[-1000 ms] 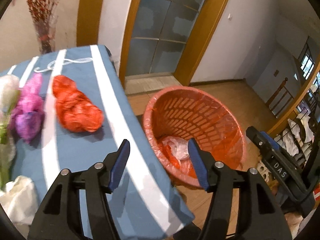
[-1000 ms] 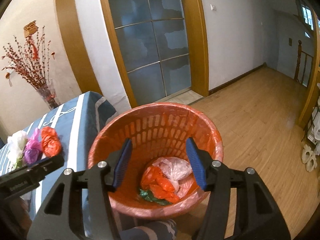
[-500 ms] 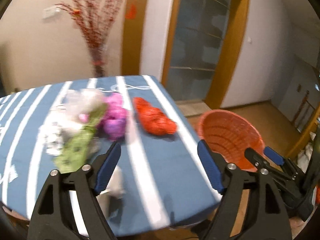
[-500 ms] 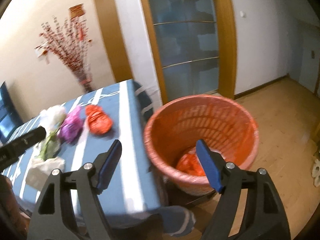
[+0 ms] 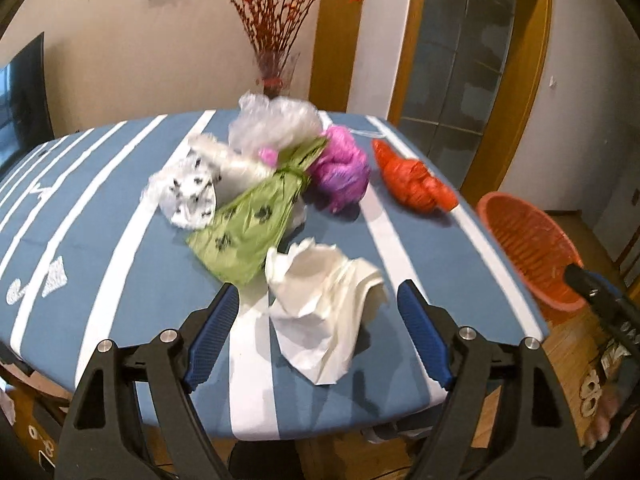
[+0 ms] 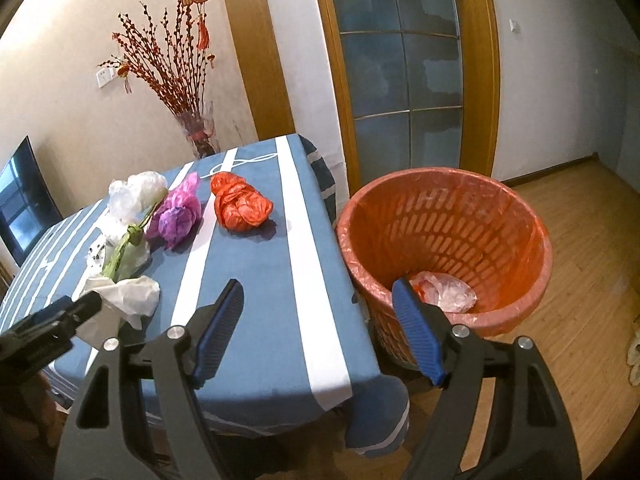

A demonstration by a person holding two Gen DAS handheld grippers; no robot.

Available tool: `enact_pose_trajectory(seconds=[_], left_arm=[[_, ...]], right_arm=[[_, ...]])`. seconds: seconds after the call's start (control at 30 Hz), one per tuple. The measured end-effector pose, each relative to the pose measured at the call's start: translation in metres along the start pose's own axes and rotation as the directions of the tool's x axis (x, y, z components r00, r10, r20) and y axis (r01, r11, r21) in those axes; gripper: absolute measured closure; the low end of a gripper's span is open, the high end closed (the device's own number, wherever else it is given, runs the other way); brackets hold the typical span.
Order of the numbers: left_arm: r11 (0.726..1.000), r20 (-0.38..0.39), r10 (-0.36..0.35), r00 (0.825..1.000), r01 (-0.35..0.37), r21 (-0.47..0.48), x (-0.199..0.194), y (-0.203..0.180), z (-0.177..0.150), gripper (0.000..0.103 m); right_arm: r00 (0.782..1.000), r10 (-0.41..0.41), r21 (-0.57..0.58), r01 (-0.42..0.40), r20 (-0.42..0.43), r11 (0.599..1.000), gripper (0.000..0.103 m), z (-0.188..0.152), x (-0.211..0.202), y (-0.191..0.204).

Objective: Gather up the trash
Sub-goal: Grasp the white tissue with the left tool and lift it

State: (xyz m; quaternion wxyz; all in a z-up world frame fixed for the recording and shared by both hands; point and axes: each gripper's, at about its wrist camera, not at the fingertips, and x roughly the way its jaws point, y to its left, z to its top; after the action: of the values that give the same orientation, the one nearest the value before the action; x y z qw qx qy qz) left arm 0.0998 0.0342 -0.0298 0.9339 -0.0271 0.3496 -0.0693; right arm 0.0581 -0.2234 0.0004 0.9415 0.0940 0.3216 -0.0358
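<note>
Several crumpled bags lie on the blue striped tablecloth [image 5: 100, 216]: a white paper wad [image 5: 320, 304], a green bag [image 5: 248, 224], a spotted white bag [image 5: 184, 192], a clear bag [image 5: 276, 124], a purple bag [image 5: 340, 168] and a red bag [image 5: 412, 184]. My left gripper [image 5: 320, 332] is open, its jaws either side of the white wad's near end. My right gripper [image 6: 320, 328] is open and empty over the table's right edge, beside the orange basket [image 6: 440, 216], which holds some bags [image 6: 444, 292]. The red bag [image 6: 240, 204] and purple bag [image 6: 176, 216] also show in the right wrist view.
A vase of red branches [image 5: 276, 40] stands behind the table. A glass door [image 6: 400, 72] is behind the basket. A TV [image 6: 20, 208] is at the left. Wooden floor [image 6: 592, 224] lies to the right of the basket.
Both grippers swung left from the basket toward the table. The left one now faces the bag pile with the white wad between its jaws. Both opened wider.
</note>
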Motion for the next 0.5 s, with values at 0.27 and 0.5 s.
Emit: enact_pose_trajectory(seconds=[0.27, 0.5], left_arm=[[1.000, -0.050, 0.008, 0.999, -0.009, -0.019, 0.026, 0.005, -0.009, 0.034], [0.999, -0.082, -0.025, 0.996, 0.021, -0.044, 0.042, 0.010, -0.010, 0.055]], right_arm=[[1.000, -0.004, 0.002, 0.004, -0.016, 1.000, 0.028, -0.002, 0.005, -0.001], [0.999, 0.001, -0.014, -0.002, -0.035, 1.000, 0.028, -0.004, 0.013, 0.005]])
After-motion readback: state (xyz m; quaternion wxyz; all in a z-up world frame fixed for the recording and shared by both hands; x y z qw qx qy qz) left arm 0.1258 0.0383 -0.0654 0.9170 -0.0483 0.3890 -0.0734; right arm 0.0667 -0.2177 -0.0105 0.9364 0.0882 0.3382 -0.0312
